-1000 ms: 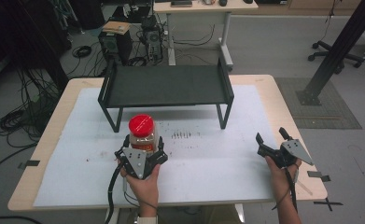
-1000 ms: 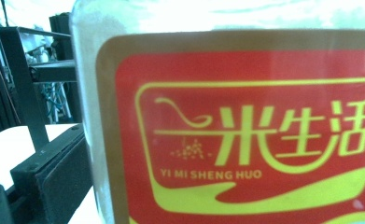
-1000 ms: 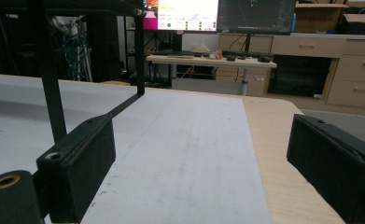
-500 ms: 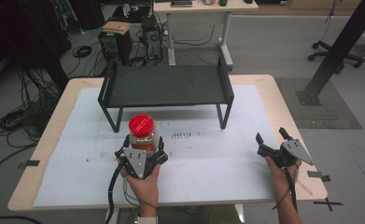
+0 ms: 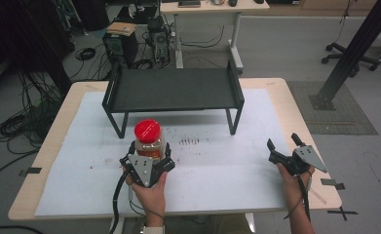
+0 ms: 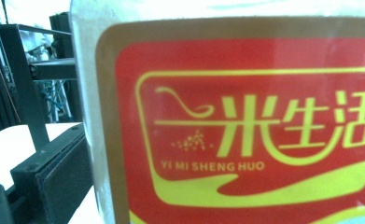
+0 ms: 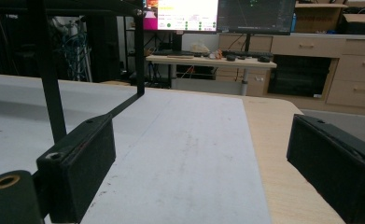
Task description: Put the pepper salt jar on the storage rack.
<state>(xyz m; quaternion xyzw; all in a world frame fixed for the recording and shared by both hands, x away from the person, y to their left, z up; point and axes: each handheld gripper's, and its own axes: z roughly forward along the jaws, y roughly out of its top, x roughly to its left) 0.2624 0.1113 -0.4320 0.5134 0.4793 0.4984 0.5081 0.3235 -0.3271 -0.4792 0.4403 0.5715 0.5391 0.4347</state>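
Jar (image 5: 147, 139) upright, clamped between the jaws of left gripper (image 5: 149, 156), rack (image 5: 173, 90) directly beyond it; right gripper (image 5: 286, 148) spread, holding nothing, well apart to the right.

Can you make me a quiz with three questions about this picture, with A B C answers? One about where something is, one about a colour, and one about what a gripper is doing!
1. Where does the jar stand?
A. On top of the black rack
B. On the white mat in front of the black rack
C. On the floor

2. What colour is the jar's lid?
A. Red
B. Blue
C. Green

3. How is the right gripper?
A. Shut on the jar
B. Shut on a cable
C. Open, with nothing between its jaws

Answers:
1 B: the high view shows it on the white mat, nearer the person than the black rack.
2 A: the round top is bright red.
3 C: the right gripper view shows wide jaws over bare mat.
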